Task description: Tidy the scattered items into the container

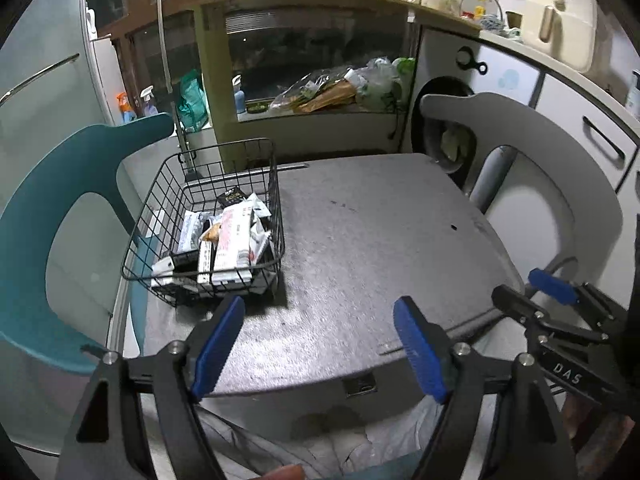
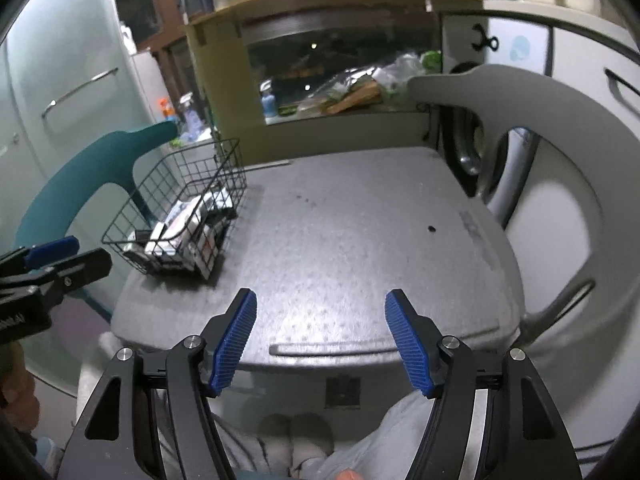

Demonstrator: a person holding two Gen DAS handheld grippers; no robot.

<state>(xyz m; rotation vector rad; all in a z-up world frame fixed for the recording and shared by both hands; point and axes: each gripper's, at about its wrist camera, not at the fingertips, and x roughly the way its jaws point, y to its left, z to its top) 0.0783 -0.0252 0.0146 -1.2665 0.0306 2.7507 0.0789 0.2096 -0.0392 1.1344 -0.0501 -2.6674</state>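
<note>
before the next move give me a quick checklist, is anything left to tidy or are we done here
1. Left gripper empty, fingers apart: ok.
2. Right gripper empty, fingers apart: ok.
3. Packets inside the wire basket: ok.
4. Grey table free of loose items: ok in both views, only small dark marks show.
5. Basket fully on the table: ok, though it sits close to the left edge by the teal chair.
6. Items on the floor or out of frame: cannot tell.
</note>
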